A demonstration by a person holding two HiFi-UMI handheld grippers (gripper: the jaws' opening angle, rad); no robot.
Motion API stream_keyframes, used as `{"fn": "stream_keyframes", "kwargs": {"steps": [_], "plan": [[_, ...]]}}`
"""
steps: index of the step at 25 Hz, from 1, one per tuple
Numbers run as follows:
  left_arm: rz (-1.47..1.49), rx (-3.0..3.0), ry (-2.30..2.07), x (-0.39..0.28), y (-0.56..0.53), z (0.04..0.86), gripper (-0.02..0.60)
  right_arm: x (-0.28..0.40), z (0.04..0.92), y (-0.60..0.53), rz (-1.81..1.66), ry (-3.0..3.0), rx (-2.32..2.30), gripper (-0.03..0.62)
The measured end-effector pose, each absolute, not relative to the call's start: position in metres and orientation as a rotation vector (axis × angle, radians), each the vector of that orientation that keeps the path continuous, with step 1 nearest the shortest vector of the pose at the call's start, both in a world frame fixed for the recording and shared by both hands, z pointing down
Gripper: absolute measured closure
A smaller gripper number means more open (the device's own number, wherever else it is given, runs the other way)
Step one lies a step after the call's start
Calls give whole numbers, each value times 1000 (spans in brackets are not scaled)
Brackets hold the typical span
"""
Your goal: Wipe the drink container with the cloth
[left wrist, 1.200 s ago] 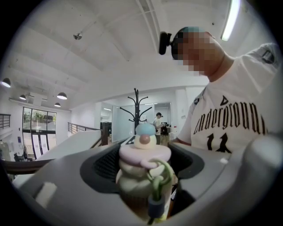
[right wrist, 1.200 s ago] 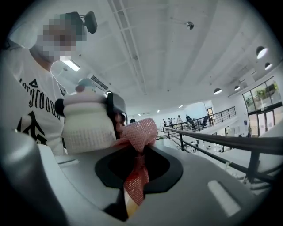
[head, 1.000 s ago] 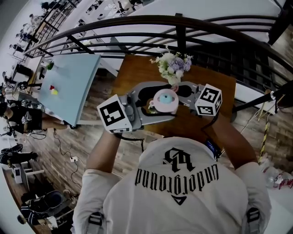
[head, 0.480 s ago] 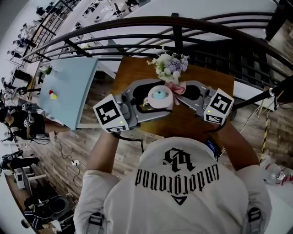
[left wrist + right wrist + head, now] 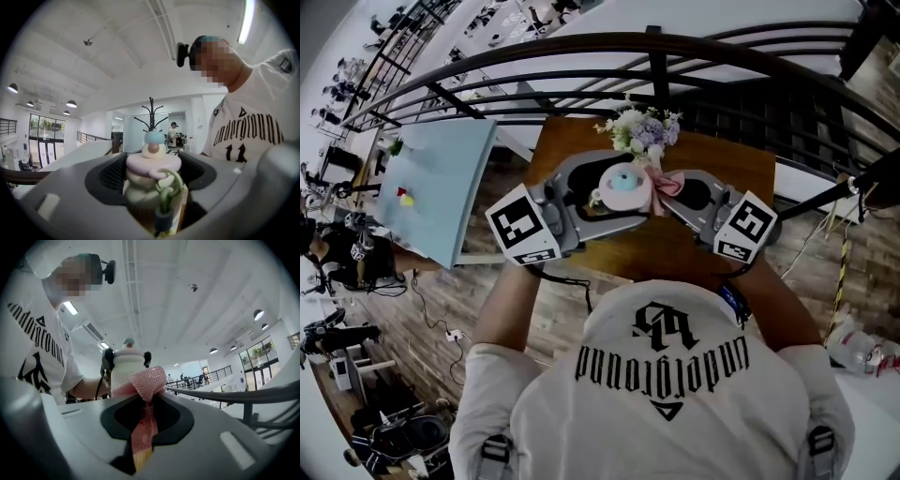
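A brown wooden table (image 5: 675,251) stands on a plank floor (image 5: 441,300) beside a dark railing (image 5: 581,47). A bunch of pale and purple flowers (image 5: 639,131) stands near the table's far edge, its base hidden. To the left is a light blue table (image 5: 441,216), with small red and yellow things (image 5: 406,196) on it.

You are holding two grippers, a left gripper (image 5: 154,199) and a right gripper (image 5: 142,430), which carry two marker cubes, one (image 5: 523,225) on each (image 5: 746,228). You have one drink container (image 5: 623,186) and one cloth (image 5: 667,182). Below, count one bunch of flowers (image 5: 643,131) and two tables: one wooden table (image 5: 703,248) and one blue table (image 5: 441,187).
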State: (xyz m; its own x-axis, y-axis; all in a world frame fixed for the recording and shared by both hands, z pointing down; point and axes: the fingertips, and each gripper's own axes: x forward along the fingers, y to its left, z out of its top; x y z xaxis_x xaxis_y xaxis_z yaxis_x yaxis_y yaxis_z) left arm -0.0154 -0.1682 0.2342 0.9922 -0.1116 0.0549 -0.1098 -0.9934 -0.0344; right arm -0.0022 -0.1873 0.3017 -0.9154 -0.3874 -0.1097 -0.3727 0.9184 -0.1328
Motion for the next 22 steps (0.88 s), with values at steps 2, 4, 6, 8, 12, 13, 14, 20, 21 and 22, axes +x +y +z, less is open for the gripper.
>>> {"fn": "stream_keyframes", "kwargs": {"steps": [2,4,6,8,12,13,14,20,21,22], "plan": [[-90,-3105,185,-19,-166,236,196,-8,327,-181,-210,2966,-604,544],[-94,-3106,202,-20,-169,237,196,-11,350,-180,-253,2993,-621,544],[-90,-3113,232,-19,-181,236,196,-11,372,-185,-295,3022,-618,543],[-80,-3116,276,-18,-193,235,196,-9,388,-191,-334,3045,-607,543],[-74,-3121,355,-16,-203,238,196,-3,387,-193,-323,3049,-617,543],[-74,-3122,371,-15,-204,240,196,-3,380,-193,-300,3044,-611,543],[-76,-3121,388,-15,-206,241,196,-2,371,-192,-271,3039,-602,543],[-81,-3104,508,-24,-220,245,196,-3,297,-202,-34,2981,-580,543],[-81,-3101,525,-27,-222,245,196,-3,284,-204,5,2964,-582,543],[-81,-3096,541,-28,-225,244,196,-3,271,-206,40,2949,-583,543]]}}
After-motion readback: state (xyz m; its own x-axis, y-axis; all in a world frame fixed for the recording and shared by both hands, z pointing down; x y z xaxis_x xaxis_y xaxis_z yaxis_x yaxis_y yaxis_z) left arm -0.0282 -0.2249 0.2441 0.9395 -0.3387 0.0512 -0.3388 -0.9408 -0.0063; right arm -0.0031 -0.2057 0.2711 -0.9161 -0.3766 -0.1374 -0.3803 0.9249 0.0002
